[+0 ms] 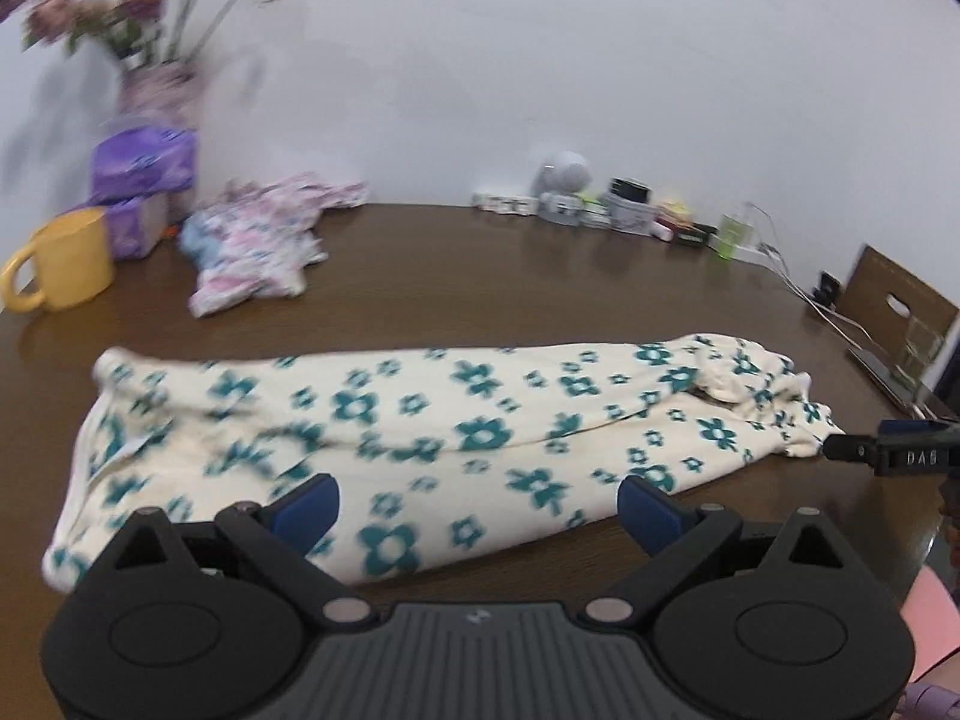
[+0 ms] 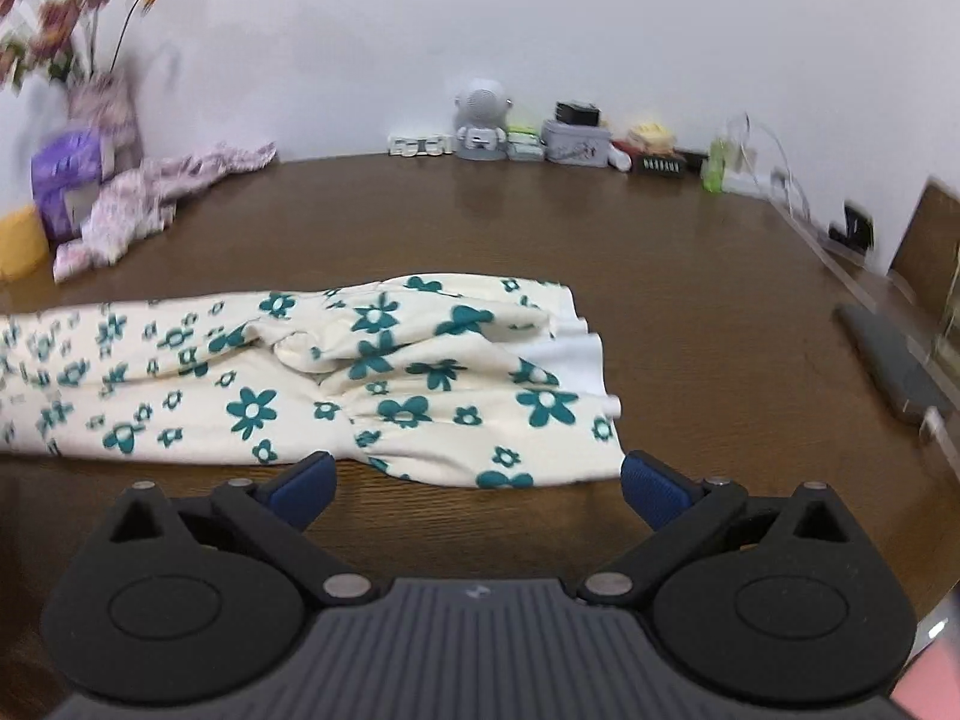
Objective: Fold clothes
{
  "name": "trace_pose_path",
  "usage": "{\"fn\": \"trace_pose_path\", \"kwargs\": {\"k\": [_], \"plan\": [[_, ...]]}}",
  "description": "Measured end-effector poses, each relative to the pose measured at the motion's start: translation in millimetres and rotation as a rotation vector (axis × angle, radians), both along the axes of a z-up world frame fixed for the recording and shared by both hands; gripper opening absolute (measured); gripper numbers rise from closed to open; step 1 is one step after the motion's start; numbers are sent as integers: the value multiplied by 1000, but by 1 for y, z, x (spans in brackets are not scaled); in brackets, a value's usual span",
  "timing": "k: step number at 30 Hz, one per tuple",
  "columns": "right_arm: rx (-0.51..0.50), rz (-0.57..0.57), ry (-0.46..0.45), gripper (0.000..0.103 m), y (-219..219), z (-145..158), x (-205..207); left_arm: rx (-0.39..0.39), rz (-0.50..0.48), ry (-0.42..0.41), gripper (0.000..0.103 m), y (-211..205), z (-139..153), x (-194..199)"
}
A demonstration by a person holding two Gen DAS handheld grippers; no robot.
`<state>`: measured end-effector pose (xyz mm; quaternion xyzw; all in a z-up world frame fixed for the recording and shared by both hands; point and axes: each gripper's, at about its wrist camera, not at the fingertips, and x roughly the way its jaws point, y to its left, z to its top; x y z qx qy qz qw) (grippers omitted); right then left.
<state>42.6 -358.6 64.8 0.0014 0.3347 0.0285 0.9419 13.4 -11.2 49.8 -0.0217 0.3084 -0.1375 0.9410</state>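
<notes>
Both grippers, left (image 1: 477, 501) and right (image 2: 477, 483), agape and empty; risk of snagging only the top layer of the floral garment (image 1: 384, 438) at twelve o'clock, undoing the fold.

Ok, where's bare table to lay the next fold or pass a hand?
Widest bare table: between the floral garment and the clutter along the wall. Also clear right of the garment, up to the dark flat object at the edge. Crowded far left: mug, purple packs, crumpled pink cloth.

We saw a plain white wall (image 2: 540, 12) behind a dark brown wooden table (image 2: 510, 222). Even light left soft reflections on its top.
</notes>
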Motion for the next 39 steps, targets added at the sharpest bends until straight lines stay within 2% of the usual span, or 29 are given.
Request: {"fn": "trace_pose_path", "kwargs": {"k": [3, 16, 24, 30, 35, 37, 39], "plan": [[80, -17, -1, 103, -16, -2, 4, 41, -70, -20, 99, -23, 6, 10], [107, 35, -7, 103, -41, -11, 15, 173, -343, -47, 99, -123, 19, 72], [97, 37, 0, 103, -55, -17, 19, 311, -597, -72, 93, -192, 13, 105], [146, 20, 2, 103, -68, -18, 17, 354, -707, -35, 83, -226, -2, 126], [194, 17, 12, 103, -70, -19, 14, 380, -763, -12, 66, -240, -18, 138], [231, 12, 15, 103, -72, -20, 13, 387, -775, -9, 56, -241, -22, 141], [277, 4, 25, 103, -74, -21, 13, 388, -795, -14, 51, -241, -25, 140]]}}
